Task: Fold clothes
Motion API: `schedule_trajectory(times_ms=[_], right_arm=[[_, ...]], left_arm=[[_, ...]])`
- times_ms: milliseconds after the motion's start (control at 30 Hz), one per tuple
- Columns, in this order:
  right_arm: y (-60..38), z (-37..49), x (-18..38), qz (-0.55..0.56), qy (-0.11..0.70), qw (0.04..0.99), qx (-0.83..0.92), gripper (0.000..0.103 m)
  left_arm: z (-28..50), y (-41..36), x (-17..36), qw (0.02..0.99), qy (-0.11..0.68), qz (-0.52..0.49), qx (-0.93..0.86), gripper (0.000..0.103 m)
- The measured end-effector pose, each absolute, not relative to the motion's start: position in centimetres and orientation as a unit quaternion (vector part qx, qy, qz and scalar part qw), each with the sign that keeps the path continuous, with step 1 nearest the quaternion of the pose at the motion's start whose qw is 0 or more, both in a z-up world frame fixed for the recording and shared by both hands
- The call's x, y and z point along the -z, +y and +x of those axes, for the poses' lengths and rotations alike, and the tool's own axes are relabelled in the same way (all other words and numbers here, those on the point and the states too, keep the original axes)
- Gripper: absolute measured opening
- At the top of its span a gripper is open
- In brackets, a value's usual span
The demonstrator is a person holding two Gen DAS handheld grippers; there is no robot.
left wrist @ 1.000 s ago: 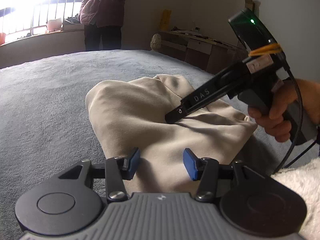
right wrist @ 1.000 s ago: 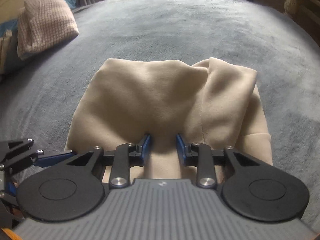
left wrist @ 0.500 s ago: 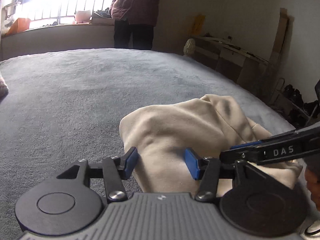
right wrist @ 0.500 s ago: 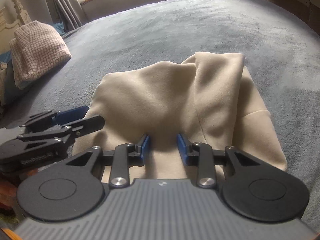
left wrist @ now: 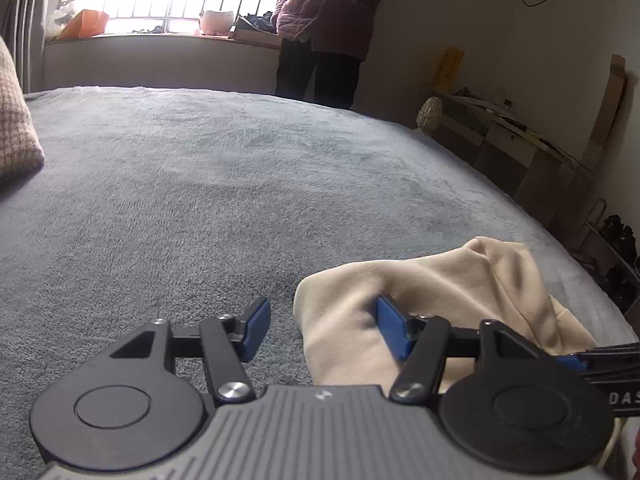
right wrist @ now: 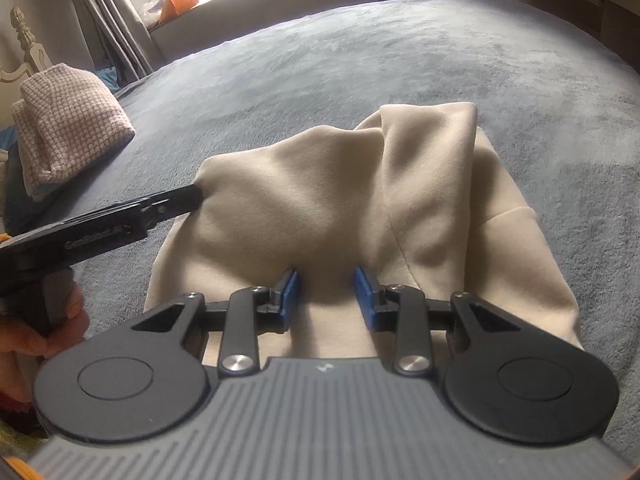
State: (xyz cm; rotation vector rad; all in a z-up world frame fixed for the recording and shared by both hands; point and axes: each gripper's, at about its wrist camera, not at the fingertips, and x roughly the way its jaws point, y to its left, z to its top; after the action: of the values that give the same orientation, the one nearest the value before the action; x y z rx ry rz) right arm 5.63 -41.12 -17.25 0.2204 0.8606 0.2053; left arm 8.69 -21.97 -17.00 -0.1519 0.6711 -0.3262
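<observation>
bed (left wrist: pixel 200 184) with grey fleece cover is the biggest thing before me, and on it lies the beige garment (right wrist: pixel 340 200), bunched into a soft mound with one ridge standing up at its far side. near the head of the bed rests a folded checked cloth (right wrist: pixel 68 120), well apart from the garment. a person in a dark red jacket (left wrist: pixel 336 4) stands by the window.

what changed in the last second: my left gripper (left wrist: pixel 320 330) swung from the middle of the garment toward its left edge. before, both blue pads were over the cloth; now the edge of the cloth lies between them, with the right pad (left wrist: pixel 394 330) pressed into the fabric and the left pad (left wrist: pixel 256 328) over bare fleece. its jaws stand wide apart, holding nothing. in the right wrist view, the left tool's tip touches the garment's left corner.

my right gripper (right wrist: pixel 326 298) kept its place at the near hem, in the middle. its jaws are apart too, with cloth lying flat between the pads, not pinched.

i judge this means the flattening is over and i am now taking position for a fold: left on the side edge, right on the near hem. next both jaws need to close on one layer only. the mound is thick, so i could catch two layers by mistake.
</observation>
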Motion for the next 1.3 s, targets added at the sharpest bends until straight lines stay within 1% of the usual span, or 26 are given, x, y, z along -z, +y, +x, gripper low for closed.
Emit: schedule_trajectory(times_ms=[133,200,333,400,500,667,800,1300], right_arm=[[-41.0,5.6,17.2,0.106,0.414,0.899,-0.097,0.030],[-41.1,5.5,17.3,0.109,0.413,0.899,-0.098,0.030],[-41.2,5.5,17.3,0.113,0.412,0.899,-0.099,0.031],[-41.2,5.4,17.3,0.112,0.412,0.899,-0.100,0.031],[-41.3,5.4,17.3,0.113,0.411,0.899,-0.099,0.031],[-41.2,5.4,17.3,0.113,0.410,0.900,-0.098,0.031],[-41.2,5.4,17.2,0.112,0.410,0.900,-0.098,0.031],[-41.3,5.7,17.3,0.111,0.410,0.900,-0.098,0.031]], left_arm=[[8.8,-21.6,16.7,0.929,0.327,-0.079,0.156,0.066],[7.7,-21.7,15.6,0.935,0.308,-0.073,0.157,0.057],[5.1,-21.7,13.2,0.945,0.263,-0.068,0.180,0.057],[3.7,-21.7,12.4,0.942,0.258,-0.072,0.203,0.057],[1.5,-22.5,12.3,0.934,0.264,-0.067,0.231,0.057],[-0.7,-23.7,13.6,0.921,0.272,-0.054,0.275,0.057],[-0.9,-25.0,15.3,0.910,0.309,-0.029,0.276,0.057],[-1.3,-25.4,15.5,0.909,0.316,-0.024,0.269,0.059]])
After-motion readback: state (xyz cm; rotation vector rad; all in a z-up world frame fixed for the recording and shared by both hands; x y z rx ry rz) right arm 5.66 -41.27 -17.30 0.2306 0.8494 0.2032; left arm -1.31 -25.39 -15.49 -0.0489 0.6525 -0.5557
